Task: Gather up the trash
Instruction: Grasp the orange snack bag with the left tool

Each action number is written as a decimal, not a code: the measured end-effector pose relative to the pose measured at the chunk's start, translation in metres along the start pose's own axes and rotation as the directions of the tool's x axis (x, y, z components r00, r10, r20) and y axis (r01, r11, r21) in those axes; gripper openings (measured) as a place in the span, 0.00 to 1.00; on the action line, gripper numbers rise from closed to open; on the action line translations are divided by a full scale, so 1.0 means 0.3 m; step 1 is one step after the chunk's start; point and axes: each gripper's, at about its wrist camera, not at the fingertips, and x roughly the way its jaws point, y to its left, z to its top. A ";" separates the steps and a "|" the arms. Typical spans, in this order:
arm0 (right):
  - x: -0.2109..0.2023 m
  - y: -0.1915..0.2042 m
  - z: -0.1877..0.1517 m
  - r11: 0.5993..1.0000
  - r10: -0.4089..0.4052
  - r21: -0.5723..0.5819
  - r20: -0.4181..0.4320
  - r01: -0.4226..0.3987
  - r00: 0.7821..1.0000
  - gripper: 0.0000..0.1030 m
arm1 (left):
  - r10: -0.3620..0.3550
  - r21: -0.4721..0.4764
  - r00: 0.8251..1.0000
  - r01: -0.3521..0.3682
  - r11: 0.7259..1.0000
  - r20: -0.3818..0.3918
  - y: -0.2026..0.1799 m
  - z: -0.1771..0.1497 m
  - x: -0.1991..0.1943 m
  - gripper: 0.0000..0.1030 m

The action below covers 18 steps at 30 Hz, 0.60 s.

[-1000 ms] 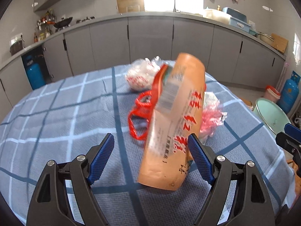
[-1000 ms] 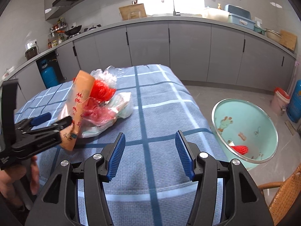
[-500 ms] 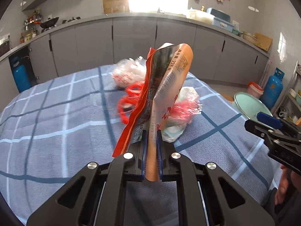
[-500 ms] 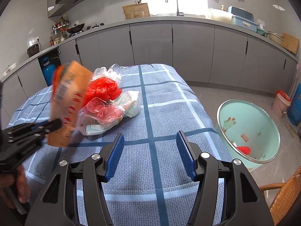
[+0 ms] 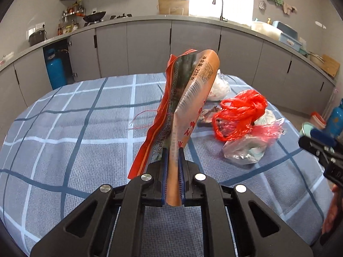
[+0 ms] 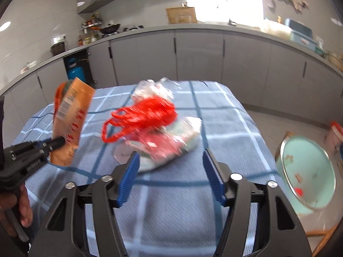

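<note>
Trash first: an orange snack wrapper (image 5: 194,98) is pinched at its lower end by my left tool (image 5: 172,171), whose blue pads are pressed together on it, and it stands up tilted above the desk (image 5: 64,128), clear of the checked blue cloth. From the right wrist view I see the same wrapper (image 6: 71,120) at the left edge, held out by the left tool with a hand below it on the grip. The rest of the trash lies in a heap on the desk to the right of the wrapper: a red net bag (image 5: 240,113) on top, a pinkish clear plastic bag (image 5: 253,141) under and in front of it, and a white plastic bag (image 5: 220,85) behind, partly hidden by the wrapper. My right tool (image 6: 171,175) is spread and its jaws are opening; the near edge of the heap sits just beyond its left pad, nothing is pressed between the pads, and this view is blurred. On the floor to the right of the desk stands a pale green basin (image 6: 308,171) with a small red scrap inside. Behind everything runs a grey kitchen counter (image 5: 150,19) with a sink tap (image 5: 218,6).
</note>
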 end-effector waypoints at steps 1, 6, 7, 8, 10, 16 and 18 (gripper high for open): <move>0.008 0.011 0.010 1.000 0.006 -0.011 0.004 -0.006 1.000 0.65 | 0.001 -0.002 1.000 -0.001 1.000 -0.002 0.001 -0.001 0.003 0.09; 0.098 0.048 0.055 0.998 0.010 -0.054 -0.004 -0.010 1.000 0.65 | -0.004 -0.001 1.000 0.004 1.000 -0.012 0.008 -0.003 0.023 0.09; 0.122 0.043 0.058 0.999 0.013 -0.047 -0.017 -0.014 1.000 0.64 | -0.006 0.001 1.000 0.006 1.000 -0.014 0.011 -0.006 0.027 0.09; 0.138 0.041 0.059 0.999 0.021 -0.040 -0.027 -0.022 0.999 0.62 | -0.008 0.002 1.000 0.008 1.000 -0.017 0.011 -0.007 0.030 0.09; 0.166 0.039 0.054 0.997 0.064 -0.031 -0.063 -0.066 0.996 0.24 | -0.011 0.006 1.000 0.011 1.000 -0.020 0.012 -0.008 0.035 0.09; 0.112 0.028 0.009 0.994 0.103 -0.033 -0.075 -0.105 0.992 0.07 | -0.013 0.007 1.000 0.013 1.000 -0.023 0.016 -0.007 0.045 0.09; 0.079 0.010 -0.009 0.994 0.107 -0.014 -0.067 -0.108 0.992 0.06 | -0.011 0.009 1.000 0.011 1.000 -0.021 0.014 -0.007 0.043 0.09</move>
